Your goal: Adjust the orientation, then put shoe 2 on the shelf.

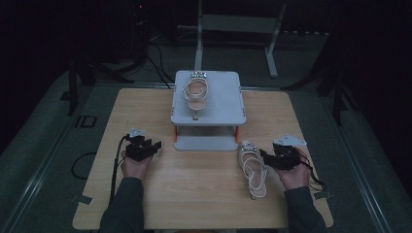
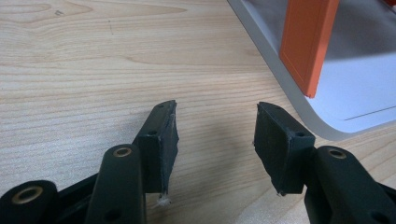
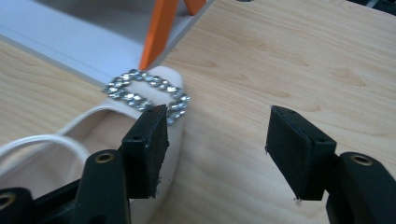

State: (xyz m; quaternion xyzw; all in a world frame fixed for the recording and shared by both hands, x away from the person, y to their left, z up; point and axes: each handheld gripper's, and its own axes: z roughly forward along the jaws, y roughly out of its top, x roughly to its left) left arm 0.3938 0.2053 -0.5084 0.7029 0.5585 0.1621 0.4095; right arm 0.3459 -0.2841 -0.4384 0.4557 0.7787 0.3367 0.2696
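A light wooden table (image 1: 145,194) carries a small grey two-tier rack (image 1: 228,104) with orange legs at its far middle. A white strappy sandal (image 1: 252,167) lies on the tabletop just in front of the rack's right corner, its jewelled buckle (image 3: 147,91) nearest the rack

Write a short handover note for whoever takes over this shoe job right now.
Left gripper: open, nothing between its jaws, low over the bare table left of the rack.
Right gripper: jaws apart, at the toe end of the near sandal; one pad sits over the sandal's edge by the rhinestone buckle, no grip yet.
Done: one sandal on the rack's top shelf.
Left: the near sandal lies on the table beside the rack's base; it probably goes up next to its mate.
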